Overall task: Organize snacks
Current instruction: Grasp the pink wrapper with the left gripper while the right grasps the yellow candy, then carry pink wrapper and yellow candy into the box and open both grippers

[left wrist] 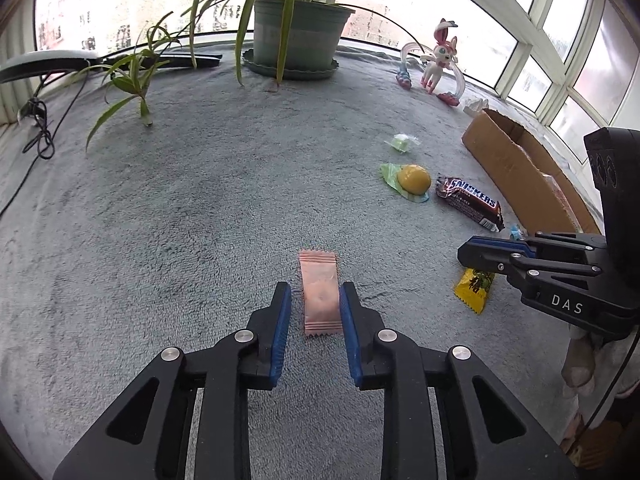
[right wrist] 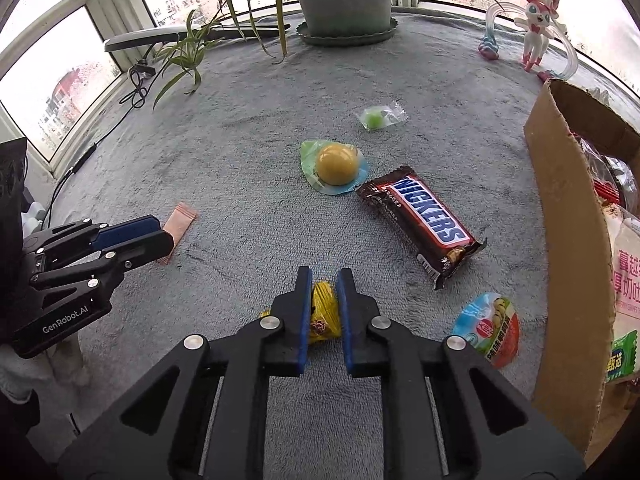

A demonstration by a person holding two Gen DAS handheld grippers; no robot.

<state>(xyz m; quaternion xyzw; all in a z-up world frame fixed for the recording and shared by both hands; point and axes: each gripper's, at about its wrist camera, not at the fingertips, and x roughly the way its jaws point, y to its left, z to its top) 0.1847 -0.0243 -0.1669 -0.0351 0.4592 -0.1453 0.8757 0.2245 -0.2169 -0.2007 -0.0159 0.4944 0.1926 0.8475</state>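
Note:
My left gripper [left wrist: 315,294] is open around a flat pink sachet [left wrist: 321,292] that lies on the grey blanket; the jaws stand on either side of it. My right gripper [right wrist: 324,284] is shut on a yellow candy packet [right wrist: 323,314], which also shows in the left wrist view [left wrist: 476,286]. A Snickers bar [right wrist: 420,220], a yellow jelly cup [right wrist: 335,164], a small green candy [right wrist: 378,117] and a round blue-orange snack [right wrist: 490,326] lie on the blanket. A cardboard box [right wrist: 568,240] holding packaged snacks stands at the right.
A potted spider plant [left wrist: 298,32] stands at the back by the windows. A pink-white toy figurine [left wrist: 438,60] stands at the back right. A desk lamp and black cables [left wrist: 38,128] lie at the left edge.

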